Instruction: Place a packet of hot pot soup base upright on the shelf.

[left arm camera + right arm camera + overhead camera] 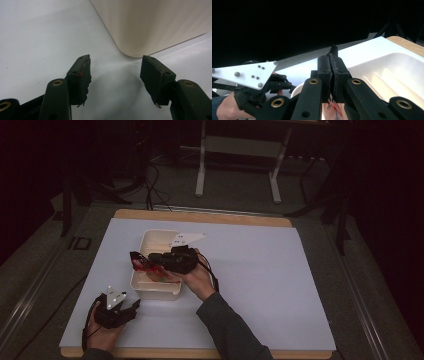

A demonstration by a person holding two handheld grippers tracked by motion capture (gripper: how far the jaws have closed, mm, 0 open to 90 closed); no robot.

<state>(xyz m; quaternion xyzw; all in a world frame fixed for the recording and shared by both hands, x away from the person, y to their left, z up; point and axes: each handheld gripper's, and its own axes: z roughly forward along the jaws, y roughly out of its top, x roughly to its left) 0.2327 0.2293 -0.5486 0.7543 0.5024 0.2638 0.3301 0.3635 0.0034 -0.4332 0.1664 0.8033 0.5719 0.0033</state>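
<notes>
From the high view I have the right gripper (137, 261) held over the tub (150, 292), reaching in from about 3 o'clock toward the tub's left rim. Its jaws are clenched on a thin red-and-dark wrapper (145, 266); in the right gripper view the two pads press flat together with a dark sliver of the wrapper (333, 51) sticking up between them and a red-streaked piece hanging below. I cannot tell what the wrapper is beyond that. The tub is a pale cream rectangular box sitting on the white mat (260, 270) at roughly 10 o'clock from the mat's centre, and in the right gripper view I see ribs along the inside of the tub (402, 62). My left gripper (134, 308) rests low on the mat at about 7 o'clock from the tub, near its closest corner but apart from it. Its jaws stand released, wide apart with nothing between them; in the left gripper view they frame bare mat (37, 37), with the rounded corner of the tub (140, 25) just ahead at 12 o'clock. The left gripper (284, 83) also appears in the right gripper view, lower left, with its grey plate on top.
</notes>
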